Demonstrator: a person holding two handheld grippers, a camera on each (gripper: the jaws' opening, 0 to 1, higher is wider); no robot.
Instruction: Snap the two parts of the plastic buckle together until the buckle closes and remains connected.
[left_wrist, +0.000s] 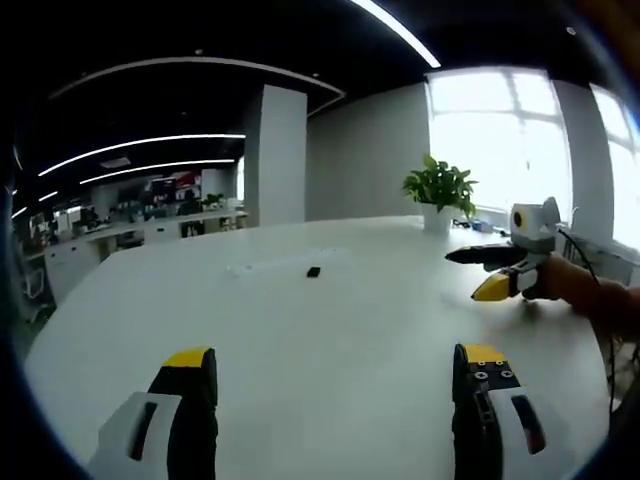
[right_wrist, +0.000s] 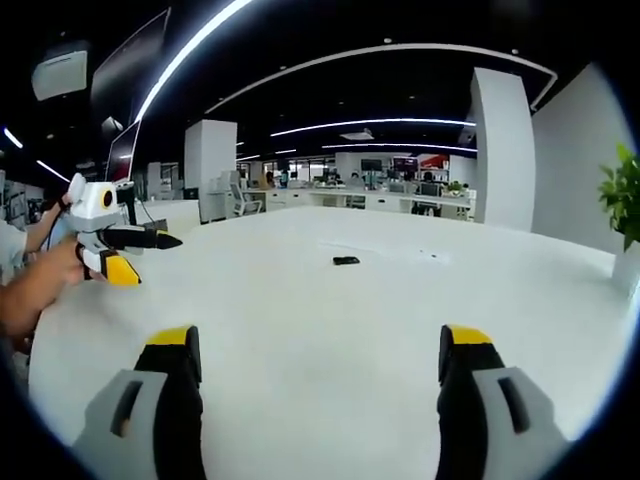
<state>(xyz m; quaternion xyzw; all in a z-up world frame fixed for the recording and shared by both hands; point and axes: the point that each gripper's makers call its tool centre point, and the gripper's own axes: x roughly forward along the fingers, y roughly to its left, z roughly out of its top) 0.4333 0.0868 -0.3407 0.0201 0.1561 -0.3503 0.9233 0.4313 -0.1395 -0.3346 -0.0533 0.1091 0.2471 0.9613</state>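
A small black buckle piece (left_wrist: 313, 271) lies alone on the white table (left_wrist: 330, 320), too small to tell its parts. My left gripper (left_wrist: 335, 365) hovers open well short of it, nothing between its yellow-tipped jaws. The right gripper (left_wrist: 465, 277), held by a hand, comes in from the right, open and empty, clear of the buckle. In the right gripper view the same black piece (right_wrist: 346, 261) rests far ahead of my open right gripper (right_wrist: 320, 345). The left gripper (right_wrist: 155, 260) floats at the left above the table (right_wrist: 320, 310), jaws apart.
A potted plant (left_wrist: 440, 190) stands at the table's far edge near bright windows, and appears again as the plant (right_wrist: 625, 200) at the right. A faint pale strip (left_wrist: 245, 268) lies left of the buckle. Office desks and a white pillar (left_wrist: 282, 155) lie beyond the table.
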